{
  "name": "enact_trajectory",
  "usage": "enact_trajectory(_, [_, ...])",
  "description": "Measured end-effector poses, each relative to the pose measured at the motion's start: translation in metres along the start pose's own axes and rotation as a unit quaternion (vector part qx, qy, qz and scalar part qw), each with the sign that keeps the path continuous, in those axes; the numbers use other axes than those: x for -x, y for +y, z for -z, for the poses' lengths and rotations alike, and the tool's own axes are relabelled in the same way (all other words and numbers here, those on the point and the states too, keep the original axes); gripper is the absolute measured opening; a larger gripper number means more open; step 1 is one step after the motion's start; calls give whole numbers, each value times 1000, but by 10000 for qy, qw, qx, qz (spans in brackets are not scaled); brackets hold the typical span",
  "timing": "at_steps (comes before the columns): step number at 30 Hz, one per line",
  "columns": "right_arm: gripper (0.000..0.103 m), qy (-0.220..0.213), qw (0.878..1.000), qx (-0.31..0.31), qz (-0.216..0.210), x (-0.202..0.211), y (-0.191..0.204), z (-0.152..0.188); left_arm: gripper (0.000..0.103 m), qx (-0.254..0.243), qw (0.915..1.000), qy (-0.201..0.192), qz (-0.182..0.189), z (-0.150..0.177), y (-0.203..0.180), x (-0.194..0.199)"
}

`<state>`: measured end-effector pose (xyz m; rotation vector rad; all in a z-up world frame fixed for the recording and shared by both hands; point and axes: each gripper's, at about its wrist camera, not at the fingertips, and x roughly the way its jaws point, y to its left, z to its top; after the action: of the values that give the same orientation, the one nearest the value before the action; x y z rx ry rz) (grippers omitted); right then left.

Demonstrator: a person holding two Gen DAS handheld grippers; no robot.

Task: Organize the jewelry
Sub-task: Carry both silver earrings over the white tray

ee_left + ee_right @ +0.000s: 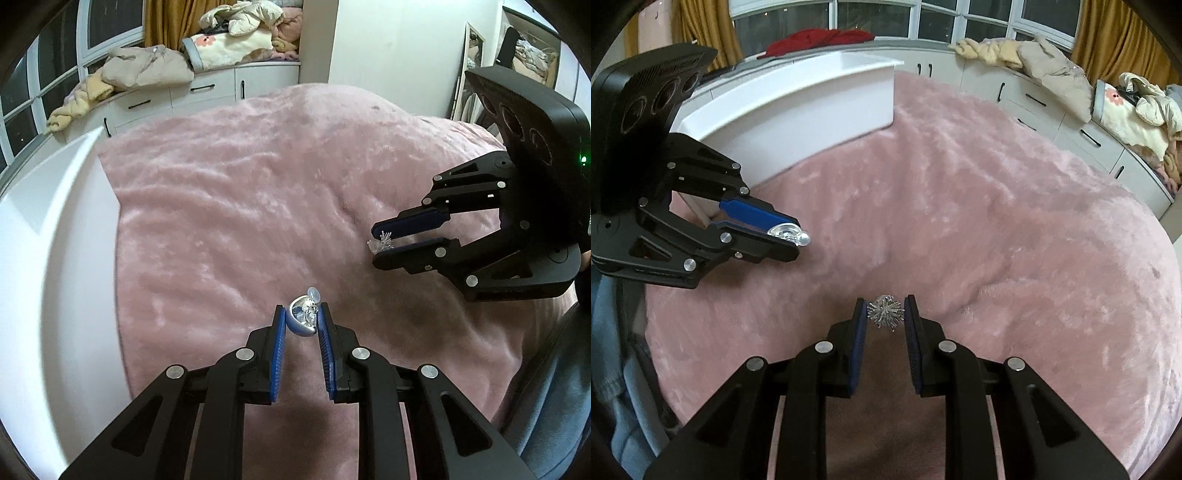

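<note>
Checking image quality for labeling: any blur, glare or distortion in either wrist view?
Left wrist: strong fisheye bend, white ledge smeared, glare on silver piece in left gripper. Right wrist: same bend, spiky piece in right gripper sharp, shadow beneath.

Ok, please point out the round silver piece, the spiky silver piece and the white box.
round silver piece (303, 320), left wrist view, on its shiny rim
spiky silver piece (885, 312), right wrist view, on its centre
white box (798, 107), right wrist view, on its side wall

white box (55, 236): cut off at 9 o'clock | silver earring (304, 317): detail too small (blue-lit) | person's sleeve (613, 332): cropped at 8 o'clock
</note>
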<state>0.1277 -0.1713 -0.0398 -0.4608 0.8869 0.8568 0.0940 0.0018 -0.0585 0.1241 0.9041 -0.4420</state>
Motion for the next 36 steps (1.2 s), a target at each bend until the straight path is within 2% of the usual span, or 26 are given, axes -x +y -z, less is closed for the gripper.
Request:
enact_trajectory(7, [21,-200,9997,122,73,19,9,-16,22,61,9997,-205,-67,-7,8,29])
enact_trajectory(13, [21,-468,9984,296,107,38,16,-45,22,258,9989,-400,33,-16,17,57])
enact_trajectory(18, [21,-608,9963,585,154,48,25,-77,22,275,9977,-612,-95,-25,27,83])
enact_trajectory(27, [21,-935,9923,794,170,46,48,-136,22,674,9937,-788,-421,-18,77,123])
enact_trajectory(36, [21,-1084,9910,767,164,31,68,-177,23,1260,9859,-825,-732,6,133,146])
